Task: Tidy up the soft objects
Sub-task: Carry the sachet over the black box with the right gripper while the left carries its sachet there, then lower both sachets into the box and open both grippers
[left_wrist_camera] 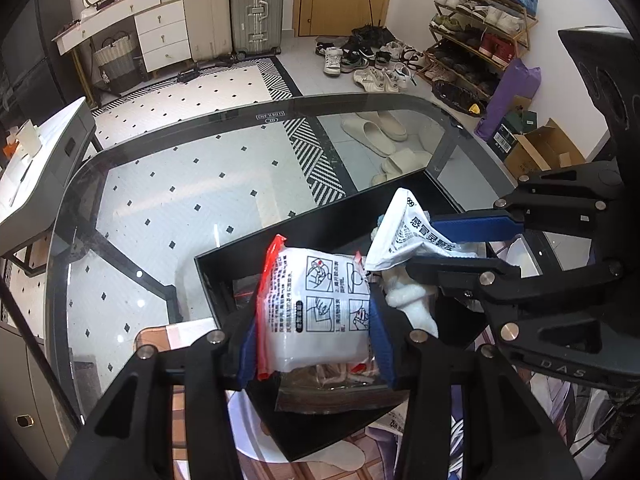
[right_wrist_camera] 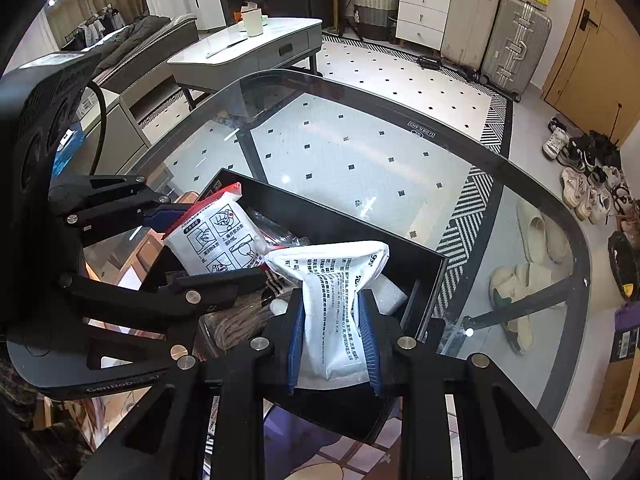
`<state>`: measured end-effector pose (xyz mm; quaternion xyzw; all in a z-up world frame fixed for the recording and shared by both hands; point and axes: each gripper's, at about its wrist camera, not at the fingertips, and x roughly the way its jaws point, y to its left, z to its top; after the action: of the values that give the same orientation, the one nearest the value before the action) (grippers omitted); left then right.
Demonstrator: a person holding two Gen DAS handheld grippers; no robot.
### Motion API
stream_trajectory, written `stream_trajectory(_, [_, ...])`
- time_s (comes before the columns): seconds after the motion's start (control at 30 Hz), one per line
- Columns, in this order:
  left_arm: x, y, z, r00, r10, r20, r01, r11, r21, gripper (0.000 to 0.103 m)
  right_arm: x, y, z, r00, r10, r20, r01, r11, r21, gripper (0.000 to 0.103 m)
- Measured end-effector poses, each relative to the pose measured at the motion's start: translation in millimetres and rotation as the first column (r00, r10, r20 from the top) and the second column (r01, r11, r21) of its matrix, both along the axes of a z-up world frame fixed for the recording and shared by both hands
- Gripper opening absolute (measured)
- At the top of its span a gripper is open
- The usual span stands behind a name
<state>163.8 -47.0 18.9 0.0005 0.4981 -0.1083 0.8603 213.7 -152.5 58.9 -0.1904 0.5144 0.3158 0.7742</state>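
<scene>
Both grippers are pinching packets over the black box sitting on the glass table. Left gripper is squeezing a red-edged white pouch, right gripper is clamping a printed white sachet. Some rope and white fluffy stuff are lying inside the box.

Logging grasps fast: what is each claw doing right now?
Left claw: closed on the white plastic pouch with red edge, over the black tray.
Right claw: closed on the white printed sachet.
</scene>
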Motion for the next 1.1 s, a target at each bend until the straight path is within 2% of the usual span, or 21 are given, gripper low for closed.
stream_trajectory(0.27, [-1.4,-1.6,-7.9,1.000,0.004,-0.022,-0.004,1.000,-0.001,0.045,2.1,-0.2,-19.5,0.999,-0.004,-0.033,0.003,1.000,-0.014,0.026])
stream_trajectory(0.67, [-4.9,2.5,0.5,1.000,0.002,-0.014,-0.001,1.000,0.018,0.048,-6.2,-3.6,-13.2,1.000,-0.006,-0.023,0.006,1.000,-0.011,0.029])
stream_trajectory(0.97, [-13.9,6.5,10.3,1.000,0.005,0.000,-0.005,0.999,0.037,0.062,-15.8,-9.8,2.3,1.000,-0.017,0.002,0.017,1.000,0.000,0.039])
stream_trajectory(1.03, [-16.1,7.4,12.6,1.000,0.006,0.002,-0.006,0.999,0.040,0.062,-18.4,-11.1,5.7,1.000,-0.021,0.012,0.021,1.000,0.003,0.049])
stream_trajectory(1.1, [-18.1,7.9,14.9,1.000,0.008,0.005,-0.009,0.999,0.040,0.067,-21.0,-14.4,9.8,0.999,-0.027,0.023,0.027,1.000,0.009,0.051])
